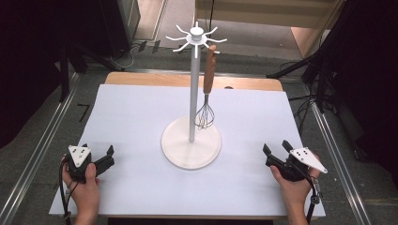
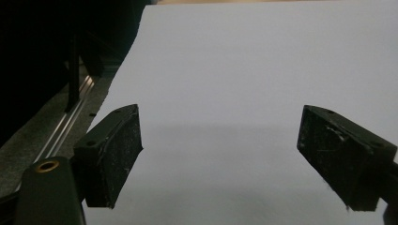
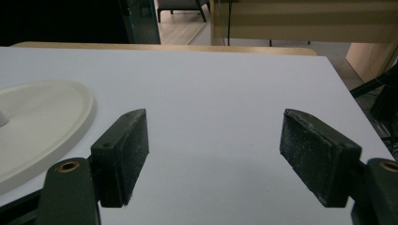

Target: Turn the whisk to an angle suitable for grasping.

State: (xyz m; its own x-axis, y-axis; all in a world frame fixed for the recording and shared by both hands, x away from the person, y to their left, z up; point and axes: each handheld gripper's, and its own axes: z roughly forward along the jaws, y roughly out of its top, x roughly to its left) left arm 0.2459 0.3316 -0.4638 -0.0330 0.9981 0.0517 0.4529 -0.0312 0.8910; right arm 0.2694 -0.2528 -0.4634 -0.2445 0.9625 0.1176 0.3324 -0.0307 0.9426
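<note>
A white rack [image 1: 191, 84] with a round base [image 1: 174, 145] and hooked arms at the top stands in the middle of the white sheet. A whisk [image 1: 207, 89] with a wooden handle hangs from one hook, its wire head just above the base. My left gripper [image 1: 97, 154] rests open at the sheet's front left, held by a hand. My right gripper [image 1: 276, 151] rests open at the front right, and its view shows the base's rim [image 3: 56, 112] to the left. Both pairs of jaws stand wide apart with nothing between them over the sheet [image 2: 234, 93].
The white sheet [image 1: 141, 117] covers a wooden table [image 1: 141, 78]. Metal rails [image 1: 47, 136] run along both sides on the floor. Dark stands and cables [image 1: 324, 75] crowd the back right, more dark gear [image 1: 70, 51] the back left.
</note>
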